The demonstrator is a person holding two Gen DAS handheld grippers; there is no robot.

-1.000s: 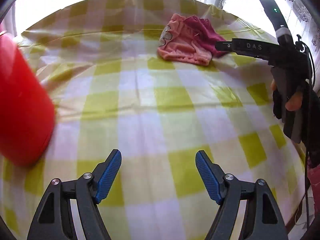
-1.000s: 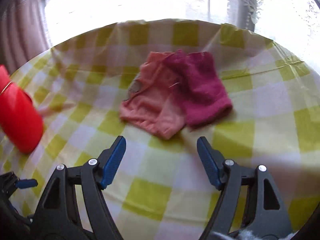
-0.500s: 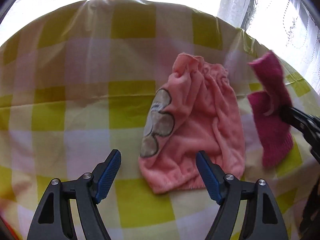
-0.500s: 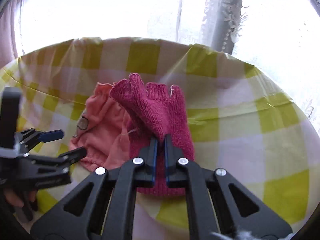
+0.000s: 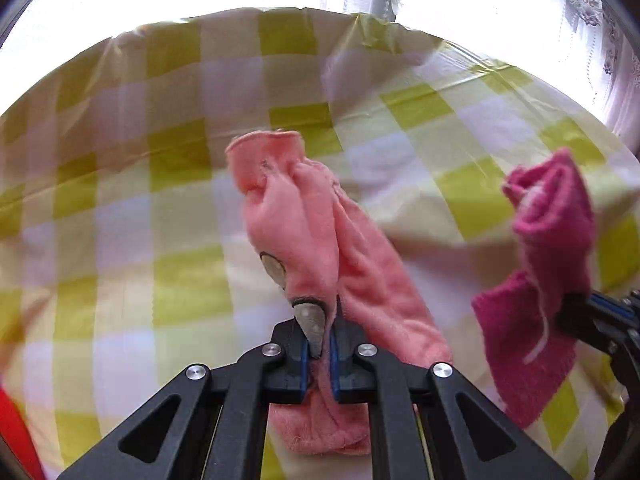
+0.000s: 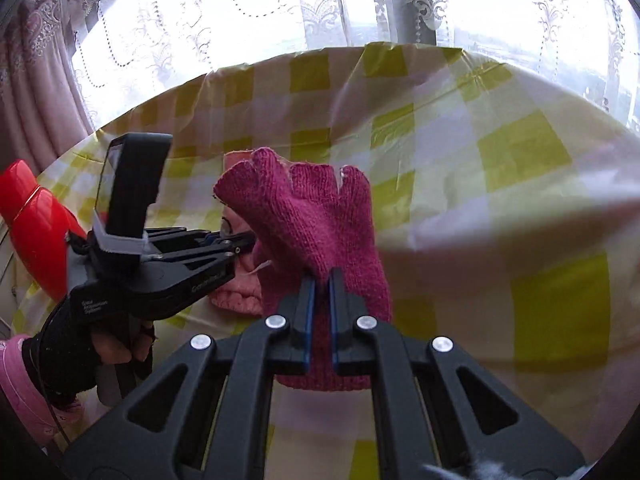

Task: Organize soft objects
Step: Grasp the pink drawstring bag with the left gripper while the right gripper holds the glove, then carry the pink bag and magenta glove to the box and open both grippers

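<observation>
My left gripper [image 5: 319, 344] is shut on a light pink fleece mitten [image 5: 316, 220] with a grey patch and holds it up off the green-and-white checked tablecloth [image 5: 160, 184]. My right gripper [image 6: 320, 300] is shut on a magenta knitted fingerless glove [image 6: 316, 224], also lifted above the cloth. In the left wrist view the magenta glove [image 5: 536, 280] hangs at the right from the right gripper [image 5: 572, 312]. In the right wrist view the left gripper [image 6: 240, 246] sits to the left, with the pink mitten [image 6: 240, 292] mostly hidden behind the glove.
A red container [image 6: 36, 232] stands at the table's left edge; a sliver of it shows in the left wrist view [image 5: 16, 436]. Lace curtains [image 6: 280, 12] and a bright window lie behind the table's far edge.
My left gripper closed on the pink mitten and lifted it. My right gripper, still shut on the magenta glove, raised it higher and away from the mitten.
</observation>
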